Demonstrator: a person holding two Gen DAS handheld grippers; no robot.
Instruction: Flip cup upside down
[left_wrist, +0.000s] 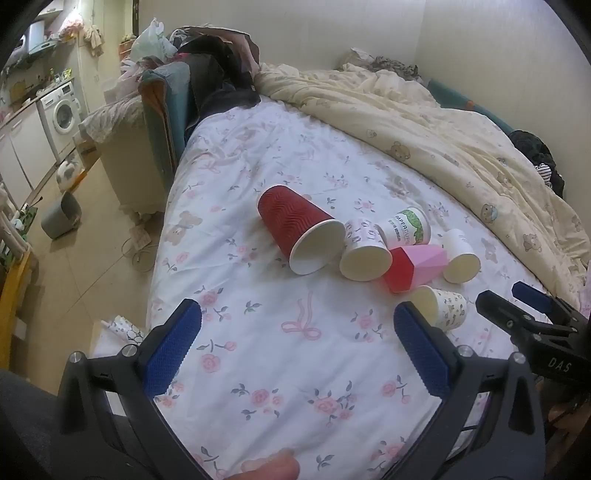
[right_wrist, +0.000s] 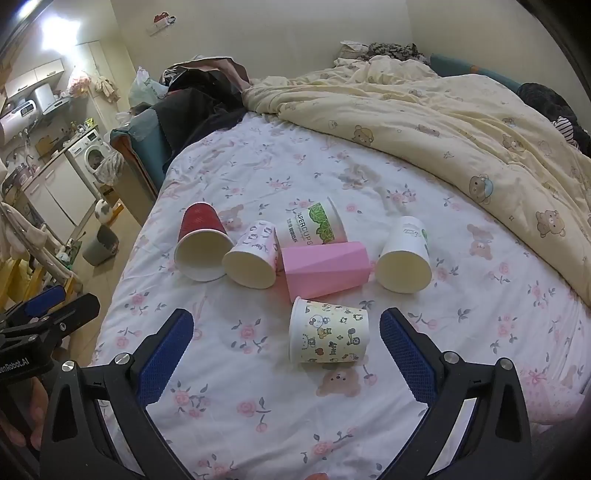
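Several cups lie on their sides on the floral bed sheet (right_wrist: 258, 406). A red ribbed cup (left_wrist: 299, 230) (right_wrist: 201, 243), a small printed cup (left_wrist: 364, 251) (right_wrist: 255, 256), a green-leaf paper cup (left_wrist: 406, 227) (right_wrist: 314, 227), a pink faceted cup (left_wrist: 415, 266) (right_wrist: 327, 269), a white cup (left_wrist: 460, 254) (right_wrist: 406, 254) and a cartoon-print cup (left_wrist: 443, 306) (right_wrist: 330, 338). My left gripper (left_wrist: 297, 325) is open and empty, short of the red cup. My right gripper (right_wrist: 286, 332) is open and empty, just short of the cartoon-print cup, which lies between its fingertips; it also shows in the left wrist view (left_wrist: 517, 299).
A rumpled yellow bear-print duvet (right_wrist: 461, 122) covers the far and right side of the bed. Dark clothes (right_wrist: 199, 99) pile at the bed's far left. The bed's left edge drops to a floor with a grey bin (left_wrist: 61, 218) and a washing machine (left_wrist: 62, 112).
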